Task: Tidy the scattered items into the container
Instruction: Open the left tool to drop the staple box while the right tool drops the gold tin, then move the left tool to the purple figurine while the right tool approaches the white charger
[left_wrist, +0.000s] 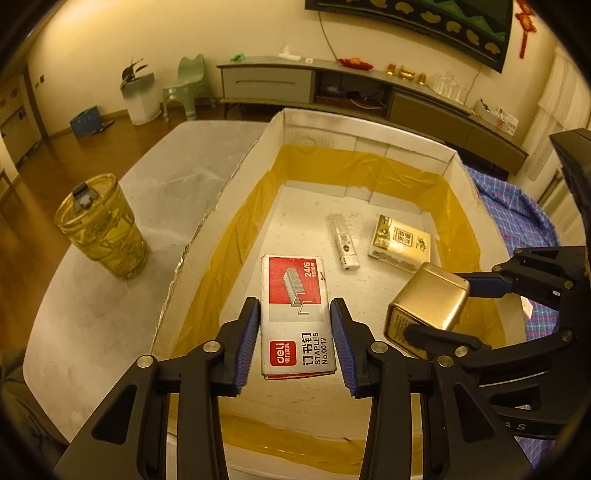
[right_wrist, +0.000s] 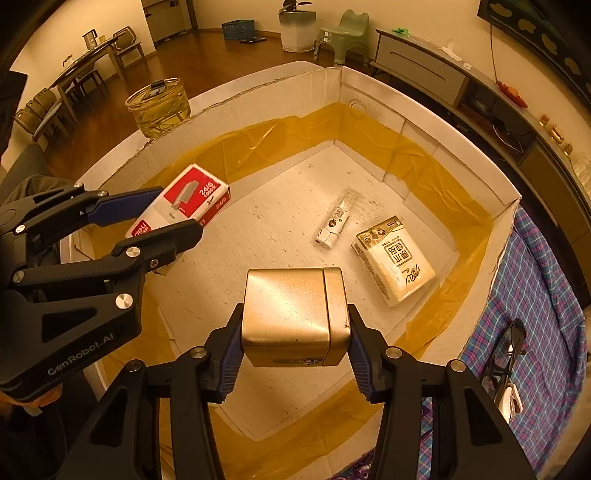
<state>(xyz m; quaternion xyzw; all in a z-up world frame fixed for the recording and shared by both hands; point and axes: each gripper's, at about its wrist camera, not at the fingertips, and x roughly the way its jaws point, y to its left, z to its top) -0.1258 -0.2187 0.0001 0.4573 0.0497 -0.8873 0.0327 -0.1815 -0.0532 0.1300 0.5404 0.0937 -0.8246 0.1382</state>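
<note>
Staple box (left_wrist: 295, 317) sits between the pads of the left gripper (left_wrist: 295, 341) with a slight gap either side, jaws open, over the floor of the cardboard container (left_wrist: 369, 136). Gold tin (right_wrist: 295, 317) is clamped by the right gripper (right_wrist: 295, 354) above the container floor. Lighter (right_wrist: 336, 221) and tissue pack (right_wrist: 395, 258) lie at one o'clock of the tin. Glass jar (left_wrist: 101, 225) stands outside the container at nine o'clock

Gold tin (right_wrist: 295, 317): brushed metal, satin. Staple box (left_wrist: 295, 314): glossy printed card. Container (right_wrist: 258, 96): matt corrugated cardboard, glossy tape.
</note>
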